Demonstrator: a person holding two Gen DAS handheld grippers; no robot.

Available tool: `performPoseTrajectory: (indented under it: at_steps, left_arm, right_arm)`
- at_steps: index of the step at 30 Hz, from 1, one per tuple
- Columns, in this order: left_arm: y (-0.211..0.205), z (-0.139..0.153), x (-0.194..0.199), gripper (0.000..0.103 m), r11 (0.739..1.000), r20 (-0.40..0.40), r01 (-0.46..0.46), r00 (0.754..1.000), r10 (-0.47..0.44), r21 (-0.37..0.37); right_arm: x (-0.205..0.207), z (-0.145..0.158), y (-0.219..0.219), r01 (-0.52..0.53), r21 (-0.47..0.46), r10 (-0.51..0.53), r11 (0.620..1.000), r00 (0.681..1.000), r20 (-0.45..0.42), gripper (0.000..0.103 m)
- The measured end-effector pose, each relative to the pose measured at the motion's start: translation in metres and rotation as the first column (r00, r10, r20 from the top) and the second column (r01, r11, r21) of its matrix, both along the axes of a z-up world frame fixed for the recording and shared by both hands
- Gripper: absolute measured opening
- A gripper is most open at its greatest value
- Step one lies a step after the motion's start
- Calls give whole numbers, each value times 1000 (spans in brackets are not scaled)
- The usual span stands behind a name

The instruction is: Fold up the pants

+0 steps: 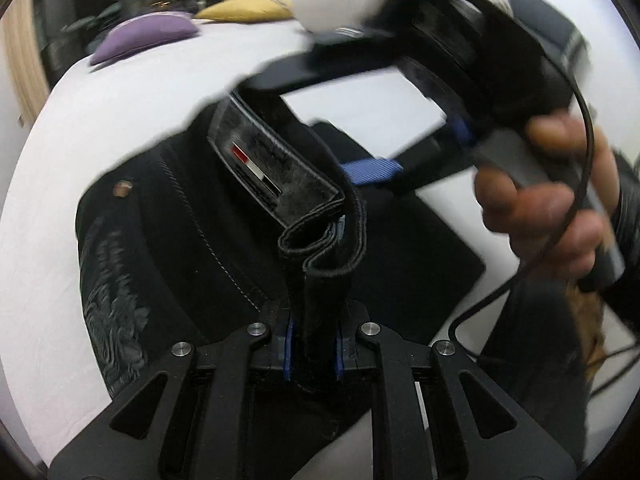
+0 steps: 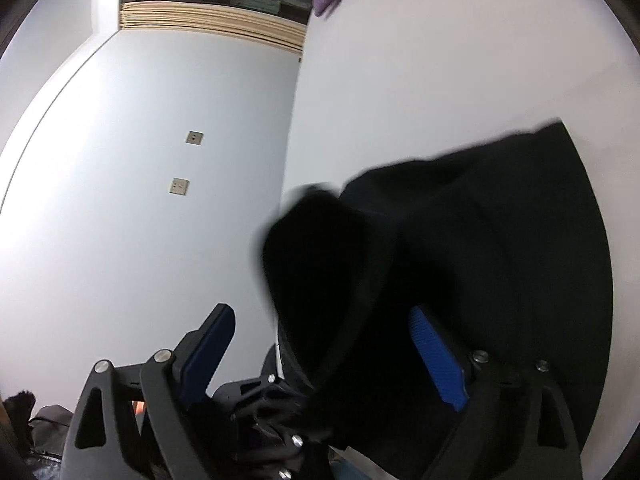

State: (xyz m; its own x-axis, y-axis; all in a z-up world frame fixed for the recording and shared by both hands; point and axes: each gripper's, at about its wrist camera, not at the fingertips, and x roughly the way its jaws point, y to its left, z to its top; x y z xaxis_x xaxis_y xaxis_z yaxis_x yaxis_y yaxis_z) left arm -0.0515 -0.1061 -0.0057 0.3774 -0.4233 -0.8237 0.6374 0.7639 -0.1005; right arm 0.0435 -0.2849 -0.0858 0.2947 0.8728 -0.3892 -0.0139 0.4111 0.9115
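Left gripper (image 1: 314, 344) clamps the black pants (image 1: 192, 216) at the waistband for lifting, while right gripper (image 2: 324, 354) stands wide, apparently unengaged.

The left gripper (image 1: 313, 344) is seen closed, its blue pads (image 1: 289, 344) pressed against a strip of black fabric. The right gripper (image 2: 324, 344) is held with its jaws spread wide, blue pads (image 2: 438, 360) apart. The right hand (image 1: 552, 196) is wrapped around the gripper's handle, fingers (image 1: 496, 184) curled.
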Motion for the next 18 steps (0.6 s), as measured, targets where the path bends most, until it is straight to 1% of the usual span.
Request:
performPoseTrajectory:
  at_steps: [2, 3, 4, 5, 6, 7, 8, 10, 11, 14, 16, 17, 18]
  left_arm:
    - [-8, -3, -1, 12, 999, 11, 14, 1000, -14, 32]
    - [-10, -2, -1, 12, 999, 15, 17, 1000, -17, 40]
    - [-12, -2, -1, 12, 999, 19, 19, 1000, -20, 44]
    - [-25, -3, -2, 12, 999, 25, 22, 999, -24, 50]
    - [-28, -2, -3, 12, 998, 32, 27, 999, -29, 57]
    - [-29, -3, -5, 12, 997, 39, 33, 999, -36, 67]
    - [-32, -3, -6, 12, 997, 37, 37, 999, -40, 72]
    - [-33, -7, -8, 12, 997, 34, 39, 999, -41, 71]
    - [-34, -6, -7, 12, 997, 32, 43, 998, -46, 70]
    - [-36, -2, -12, 12, 996, 37, 63, 997, -65, 63]
    - [-44, 1, -12, 13, 995, 48, 79, 995, -82, 60]
    - [-51, 3, -11, 13, 994, 50, 88, 995, -91, 59]
    - [-56, 3, -10, 12, 994, 49, 93, 994, -96, 57]
  right_arm:
    - [-1, -4, 6, -10, -44, 9, 999, 1000, -17, 90]
    - [-1, -5, 11, -17, -81, 16, 997, 1000, -19, 89]
    - [0, -5, 15, -31, -117, 29, 993, 999, -20, 80]
    - [2, -5, 14, -43, -152, 40, 988, 999, -19, 67]
    - [4, -5, 17, -60, -197, 56, 979, 998, -22, 60]
    - [6, -7, 19, -70, -234, 64, 970, 997, -33, 45]
    - [7, -7, 20, -73, -255, 65, 964, 997, -39, 32]
    - [6, -6, 14, -66, -296, 57, 953, 998, -38, 21]
    - [7, -6, 13, -64, -298, 56, 952, 998, -37, 18]
    - [5, -4, 10, -59, -323, 57, 945, 998, -16, 17]
    - [10, 1, 9, -52, -327, 55, 944, 998, -1, 17]
    - [16, 6, 21, -50, -330, 54, 943, 999, 3, 16]
    - [18, 7, 19, -48, -338, 54, 940, 998, 9, 16]
